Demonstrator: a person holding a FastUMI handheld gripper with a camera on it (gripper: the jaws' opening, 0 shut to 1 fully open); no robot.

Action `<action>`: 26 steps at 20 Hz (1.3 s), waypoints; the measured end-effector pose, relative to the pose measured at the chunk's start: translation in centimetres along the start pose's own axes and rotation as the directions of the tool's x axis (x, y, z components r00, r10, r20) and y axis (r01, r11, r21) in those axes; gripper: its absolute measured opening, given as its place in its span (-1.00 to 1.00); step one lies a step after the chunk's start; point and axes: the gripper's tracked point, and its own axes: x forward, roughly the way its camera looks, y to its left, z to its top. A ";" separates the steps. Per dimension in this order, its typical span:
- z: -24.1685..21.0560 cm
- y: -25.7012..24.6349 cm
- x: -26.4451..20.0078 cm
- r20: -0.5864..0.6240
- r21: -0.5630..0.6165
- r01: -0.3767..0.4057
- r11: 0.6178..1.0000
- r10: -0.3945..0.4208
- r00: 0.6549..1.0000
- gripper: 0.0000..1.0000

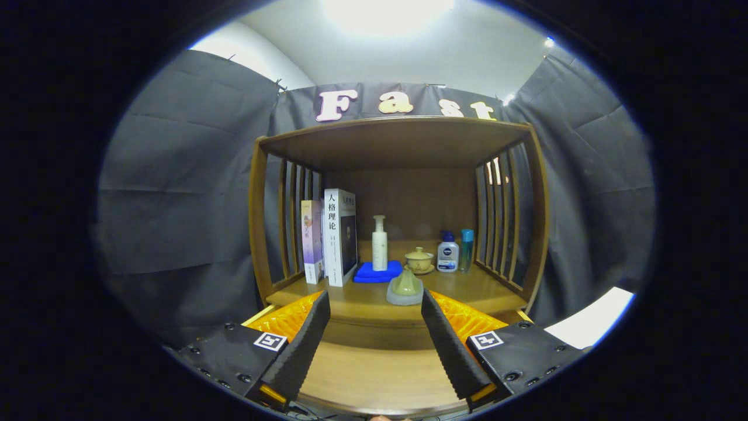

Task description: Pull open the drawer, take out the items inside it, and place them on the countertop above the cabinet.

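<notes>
My gripper (pixel 374 299) is open, its two fingers spread wide with nothing between them. They reach up to the front edge of the wooden cabinet's countertop (pixel 350 301). Just ahead of the fingers, at that front edge, stands a small pale green pot on a grey base (pixel 405 287). Below the countertop edge a dark strip runs across. Under it, a lighter wooden panel (pixel 374 374) juts toward me between the fingers; it looks like the pulled-out drawer, and its visible wood is bare.
Further back on the countertop stand two upright books (pixel 330 237), a white pump bottle (pixel 380 244) on a blue cloth (pixel 368 273), a lidded teacup (pixel 419 261), a white-and-blue bottle (pixel 448 255) and a teal bottle (pixel 466 250). Slatted side walls and a wooden top enclose the shelf.
</notes>
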 end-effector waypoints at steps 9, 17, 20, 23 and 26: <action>-6.8 -1.0 -6.5 -0.009 0.037 0.054 0.998 -0.054 0.998 0.95; -13.3 -1.3 -8.1 -0.077 0.030 0.069 0.997 -0.067 0.995 0.96; -14.9 -1.2 -8.0 -0.089 0.019 0.077 0.997 -0.075 0.993 0.96; -16.7 -1.5 -8.0 -0.115 -0.013 0.085 0.996 -0.086 0.990 0.96; -18.2 -1.7 -7.9 -0.147 -0.014 0.094 0.995 -0.095 0.984 0.96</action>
